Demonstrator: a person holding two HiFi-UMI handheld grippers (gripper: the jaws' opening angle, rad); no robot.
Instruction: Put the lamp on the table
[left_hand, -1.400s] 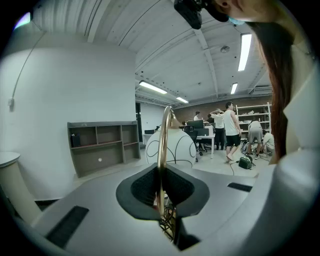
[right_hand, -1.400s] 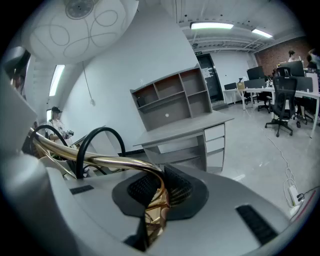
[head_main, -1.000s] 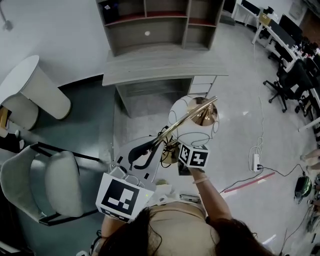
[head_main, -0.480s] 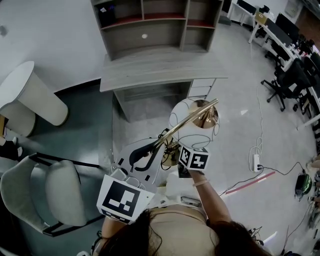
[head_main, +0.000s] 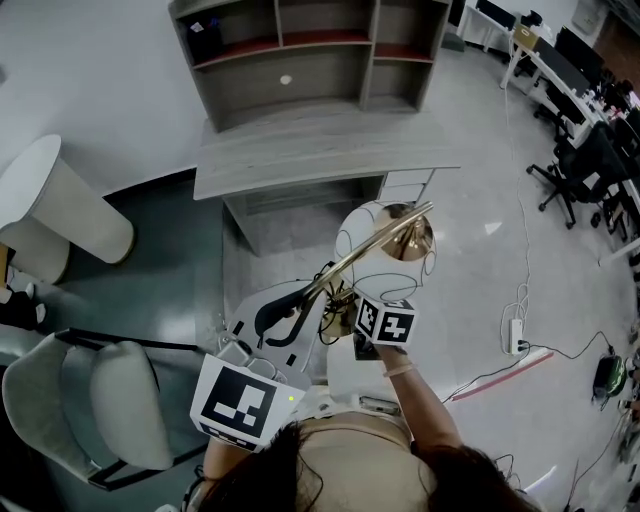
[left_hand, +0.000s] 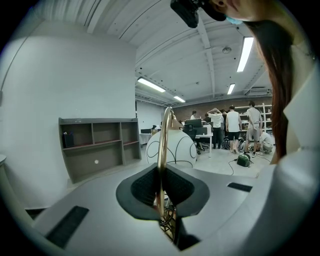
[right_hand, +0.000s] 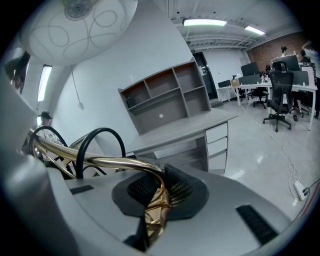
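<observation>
The lamp has a white globe shade (head_main: 380, 250) and a thin brass stem (head_main: 372, 243), and both grippers hold it up in the air. My left gripper (head_main: 305, 297) is shut on the stem low down; the rod (left_hand: 162, 145) runs upright between its black pads, with the globe (left_hand: 175, 147) beyond. My right gripper (head_main: 350, 305) is shut on the stem's curved brass part (right_hand: 152, 192), with the shade (right_hand: 75, 25) overhead. The grey table (head_main: 320, 150), a desk with drawers, stands ahead on the floor, also seen in the right gripper view (right_hand: 185, 131).
An open shelf unit (head_main: 290, 50) sits on the desk's back. A pale armchair (head_main: 90, 395) and a white round stand (head_main: 60, 205) are at left. Office chairs (head_main: 580, 160), a power strip (head_main: 517, 332) and floor cables lie right. Several people (left_hand: 235, 125) stand far off.
The desk and shelf have slid slightly lower and nearer in the head view. Both grippers keep the same hold on the lamp.
</observation>
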